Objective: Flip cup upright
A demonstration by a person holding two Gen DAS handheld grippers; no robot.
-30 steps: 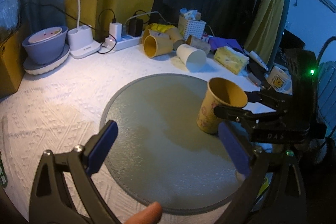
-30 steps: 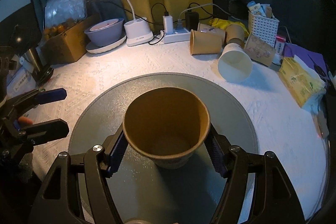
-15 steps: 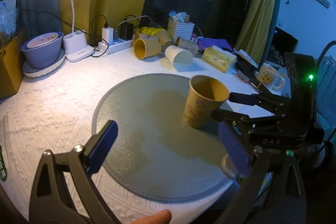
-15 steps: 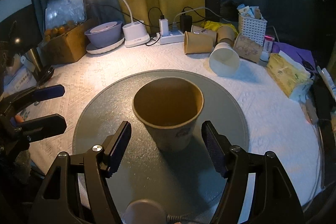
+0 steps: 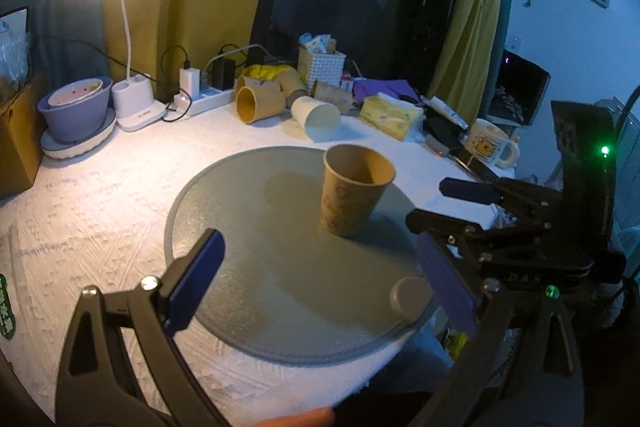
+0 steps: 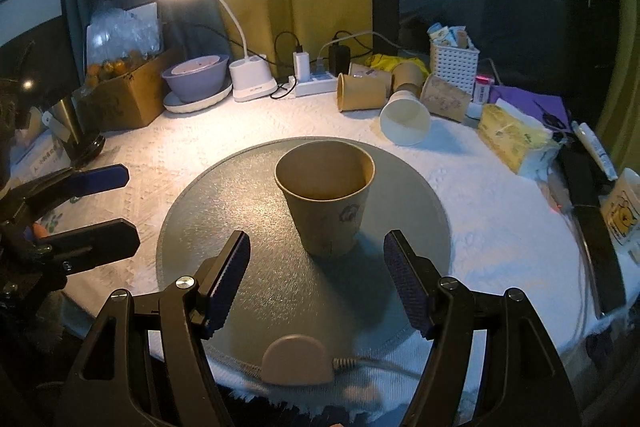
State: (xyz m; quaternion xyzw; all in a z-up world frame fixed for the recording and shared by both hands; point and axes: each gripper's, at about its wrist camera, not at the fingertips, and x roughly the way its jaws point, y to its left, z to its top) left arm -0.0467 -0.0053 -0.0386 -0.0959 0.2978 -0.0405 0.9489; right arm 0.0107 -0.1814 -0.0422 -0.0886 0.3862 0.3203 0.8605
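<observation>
Brown cup [image 6: 326,197] upright on mat [image 6: 248,227]; cup print visible right wrist only.

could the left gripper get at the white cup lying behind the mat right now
Probably yes. The left gripper is open and empty, and the white cup lies on its side beyond the mat. The upright brown cup stands slightly right of that line.

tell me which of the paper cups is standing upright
The brown paper cup on the round grey mat stands upright, mouth up. The white cup and the other brown cups behind it lie on their sides.
</observation>
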